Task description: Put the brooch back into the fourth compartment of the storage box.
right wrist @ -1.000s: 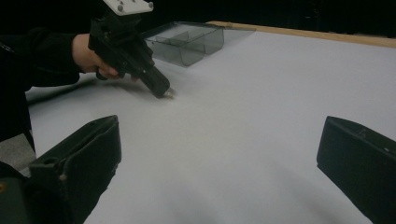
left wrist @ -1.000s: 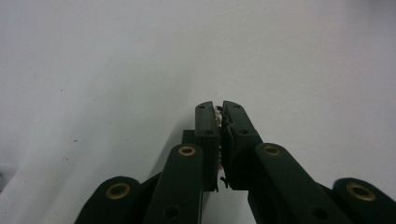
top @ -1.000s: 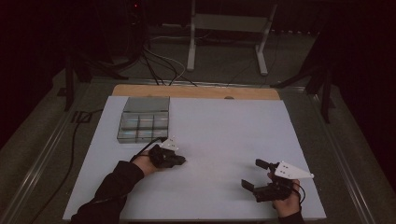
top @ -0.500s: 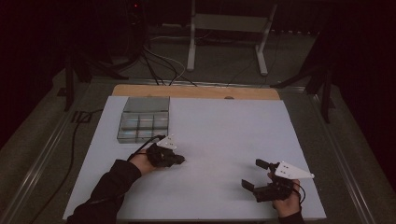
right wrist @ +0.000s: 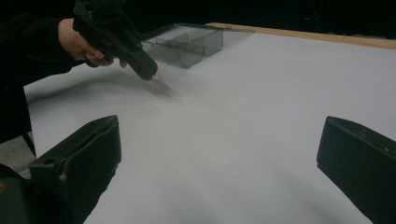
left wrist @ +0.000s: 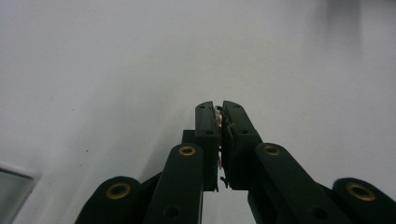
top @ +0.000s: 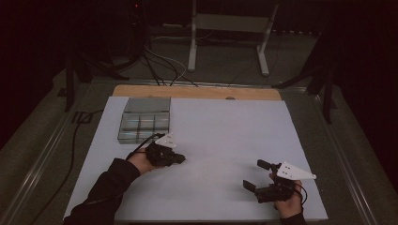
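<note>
Risk of a slip from a pinch at the very tips.
Left tongs [left wrist: 220,106] clenched on tiny pale piece [left wrist: 217,112] low over white table [top: 220,131], compartment tray [top: 141,137] just behind; likely dropped or flicked away by any loosening or twist. Right tongs [top: 253,174] released, holding nothing, well apart. No brand, label or writing readable.
</note>
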A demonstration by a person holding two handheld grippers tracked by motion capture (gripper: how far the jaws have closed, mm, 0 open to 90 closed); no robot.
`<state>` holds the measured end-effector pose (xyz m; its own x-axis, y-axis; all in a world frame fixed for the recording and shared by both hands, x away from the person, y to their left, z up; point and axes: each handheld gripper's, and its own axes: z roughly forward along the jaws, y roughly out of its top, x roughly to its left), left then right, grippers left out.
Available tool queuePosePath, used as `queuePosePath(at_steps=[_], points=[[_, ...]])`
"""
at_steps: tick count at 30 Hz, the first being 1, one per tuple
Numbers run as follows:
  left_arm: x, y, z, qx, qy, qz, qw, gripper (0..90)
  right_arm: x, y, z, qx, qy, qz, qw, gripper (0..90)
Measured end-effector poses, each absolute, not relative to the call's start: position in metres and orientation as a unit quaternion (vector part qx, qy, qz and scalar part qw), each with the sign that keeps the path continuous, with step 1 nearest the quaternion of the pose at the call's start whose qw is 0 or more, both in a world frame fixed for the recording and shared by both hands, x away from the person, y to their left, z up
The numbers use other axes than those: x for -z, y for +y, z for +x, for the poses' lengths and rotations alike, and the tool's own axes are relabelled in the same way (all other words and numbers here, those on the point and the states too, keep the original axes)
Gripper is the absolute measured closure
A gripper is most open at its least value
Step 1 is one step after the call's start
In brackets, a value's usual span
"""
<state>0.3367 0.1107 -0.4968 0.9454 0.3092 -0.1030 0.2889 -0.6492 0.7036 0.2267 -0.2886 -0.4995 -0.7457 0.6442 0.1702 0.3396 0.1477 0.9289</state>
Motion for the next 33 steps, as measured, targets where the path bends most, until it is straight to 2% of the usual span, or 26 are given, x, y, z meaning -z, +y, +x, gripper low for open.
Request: queuePosePath(at_steps=[33], points=[[0.476, 0.147, 0.348, -0.020, 0.203, 0.895, 0.397, 88.1, 0.501, -0.288, 0.228, -0.563, 0.746, 0.330, 0.132, 0.0]])
